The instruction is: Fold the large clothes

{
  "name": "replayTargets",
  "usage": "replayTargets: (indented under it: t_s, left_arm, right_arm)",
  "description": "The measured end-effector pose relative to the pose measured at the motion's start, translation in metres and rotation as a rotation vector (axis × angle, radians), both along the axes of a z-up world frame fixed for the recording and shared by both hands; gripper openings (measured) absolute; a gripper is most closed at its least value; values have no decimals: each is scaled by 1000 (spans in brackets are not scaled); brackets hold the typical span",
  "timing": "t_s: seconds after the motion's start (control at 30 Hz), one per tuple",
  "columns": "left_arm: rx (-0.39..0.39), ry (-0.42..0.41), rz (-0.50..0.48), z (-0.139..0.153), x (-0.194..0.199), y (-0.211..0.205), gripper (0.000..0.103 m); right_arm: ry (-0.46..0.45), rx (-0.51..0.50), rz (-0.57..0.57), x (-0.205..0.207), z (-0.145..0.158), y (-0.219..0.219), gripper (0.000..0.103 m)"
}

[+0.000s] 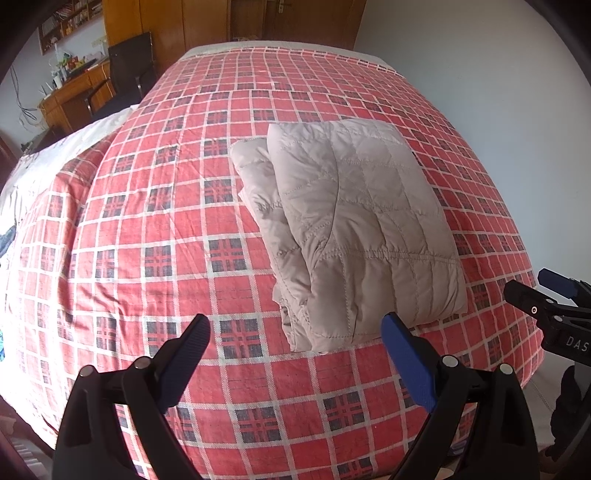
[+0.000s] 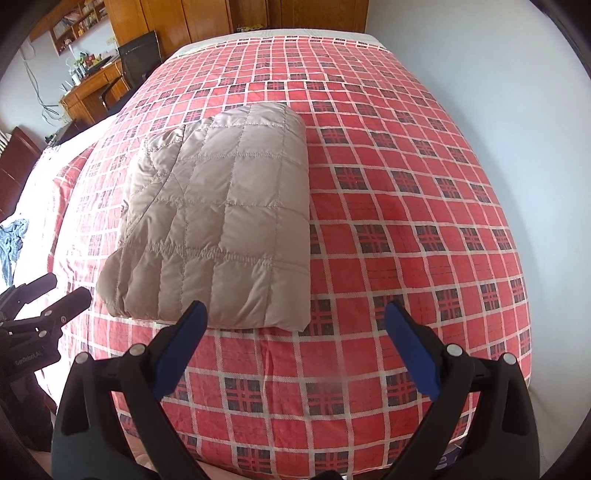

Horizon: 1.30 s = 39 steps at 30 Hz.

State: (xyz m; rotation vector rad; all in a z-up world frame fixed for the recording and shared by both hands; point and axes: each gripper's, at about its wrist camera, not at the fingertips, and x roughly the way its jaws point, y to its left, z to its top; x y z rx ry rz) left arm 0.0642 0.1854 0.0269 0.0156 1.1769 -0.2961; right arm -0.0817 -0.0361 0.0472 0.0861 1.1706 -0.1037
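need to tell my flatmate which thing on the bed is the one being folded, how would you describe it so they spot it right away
Start at the big bed with the red plaid cover that fills the room. On it, toward the near edge, lies a beige quilted jacket, folded into a puffy rectangle. It is the only plain, pale, stitched-square bundle on the checked cover; both open grippers, the left gripper and the right gripper, hover just short of it.

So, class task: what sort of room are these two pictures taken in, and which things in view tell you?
Most likely a bedroom at home. A bed with a red plaid cover fills the view with a folded quilted jacket on it, and wooden wardrobe doors and a cluttered desk stand behind.
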Motion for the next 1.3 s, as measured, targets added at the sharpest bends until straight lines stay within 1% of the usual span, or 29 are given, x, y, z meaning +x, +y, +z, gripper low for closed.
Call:
replayTargets:
  t_s: [0.63, 1.07, 1.17, 1.3]
  left_arm:
    - [10, -4, 12, 1, -1, 0, 94]
    - [11, -3, 11, 0, -1, 0, 94]
    - [11, 0, 9, -1, -1, 0, 94]
    - [11, 0, 8, -1, -1, 0, 94]
  right_arm:
    - [-8, -30, 4, 4, -2, -1, 96]
    - [2, -24, -4, 3, -5, -3, 96]
    - [5, -49, -10, 3, -6, -3, 96]
    - [6, -49, -8, 2, -7, -3, 96]
